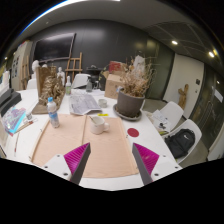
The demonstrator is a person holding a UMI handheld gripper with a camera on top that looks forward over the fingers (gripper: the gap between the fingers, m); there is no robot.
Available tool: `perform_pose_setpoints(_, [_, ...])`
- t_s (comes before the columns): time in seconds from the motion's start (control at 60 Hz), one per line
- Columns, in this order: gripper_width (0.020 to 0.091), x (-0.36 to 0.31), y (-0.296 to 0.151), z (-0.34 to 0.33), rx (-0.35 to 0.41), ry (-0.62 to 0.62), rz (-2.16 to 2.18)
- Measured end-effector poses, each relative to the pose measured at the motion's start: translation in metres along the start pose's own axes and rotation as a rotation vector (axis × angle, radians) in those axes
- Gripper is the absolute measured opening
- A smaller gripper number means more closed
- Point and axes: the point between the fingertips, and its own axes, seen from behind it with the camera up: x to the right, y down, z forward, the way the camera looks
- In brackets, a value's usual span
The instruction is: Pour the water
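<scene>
- Gripper view looks down the two fingers across a white table [150,140] with a tan mat [95,150] laid on it.
- State of the gripper [112,160]: its fingers are spread wide with nothing between them, the magenta pads [76,155] bare; it hangs above the near part of the mat.
- Progress, as I judge it: pouring has not begun. Nothing is held yet, and both vessels stand upright on the table.
- One clear plastic bottle [52,111] with a blue label stands beyond the left finger, at the mat's far left edge.
- One white cup [98,124] stands ahead of the fingers, near the mat's far edge, well apart from the bottle; whether it holds any water cannot be made out from here.
- Left to do, by my reading: reach the bottle, close on it, carry it over the cup, tilt.
- One brown pot with dried plants [130,100] stands beyond the cup.
- One small red disc [133,132] lies beside the mat, near the pot.
- Two white chairs [172,115] stand at the table's right side.
</scene>
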Motion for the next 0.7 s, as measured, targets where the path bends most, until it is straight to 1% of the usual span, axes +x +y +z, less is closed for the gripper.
perform_pose_setpoints(0.217, [0.0854,-0.149,-0.011,0.021,-0.001,-0.076,-0.021])
perform_pose_setpoints(0.417, [0.0856,-0.270,-0.021,0.058,0.027,-0.168,0.002])
perform_pose_setpoints(0.55, [0.0856,-0.319,-0.035,0.110,0.079,-0.189,-0.003])
perform_pose_setpoints(0.7, [0.0853,-0.350,-0.052,0.187,0.128,-0.193,0.026])
